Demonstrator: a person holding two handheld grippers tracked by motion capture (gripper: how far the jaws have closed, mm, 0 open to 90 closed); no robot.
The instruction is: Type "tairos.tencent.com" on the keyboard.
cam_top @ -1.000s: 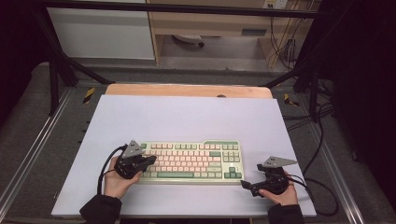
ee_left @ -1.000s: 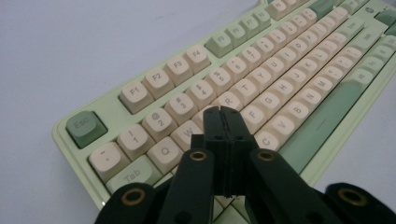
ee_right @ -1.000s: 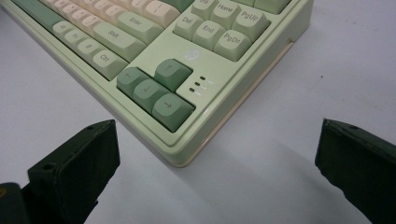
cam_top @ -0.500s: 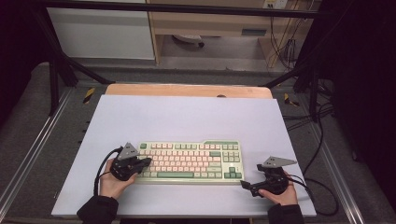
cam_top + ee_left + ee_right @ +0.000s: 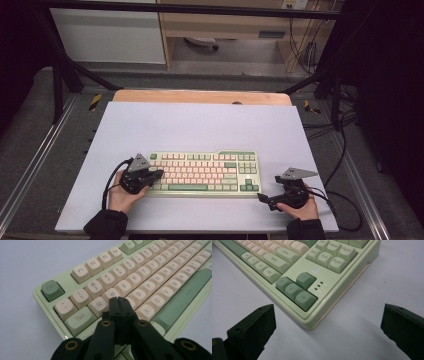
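Your high view is evenly lit over the pale table [image 5: 200, 125], dark at the room's left and right edges, slightly soft overall. Your left gripper view blurs the near jaws and far keys; mid keyboard [image 5: 130, 285] sharp. Right gripper view: soft shadow beneath the keyboard corner, no glare.

Keyboard [image 5: 202, 173] on table [image 5: 200, 125], near front edge, between grippers.

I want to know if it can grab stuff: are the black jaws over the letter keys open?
No, the left gripper has its two jaws pressed flat together over the keyboard near the W key.
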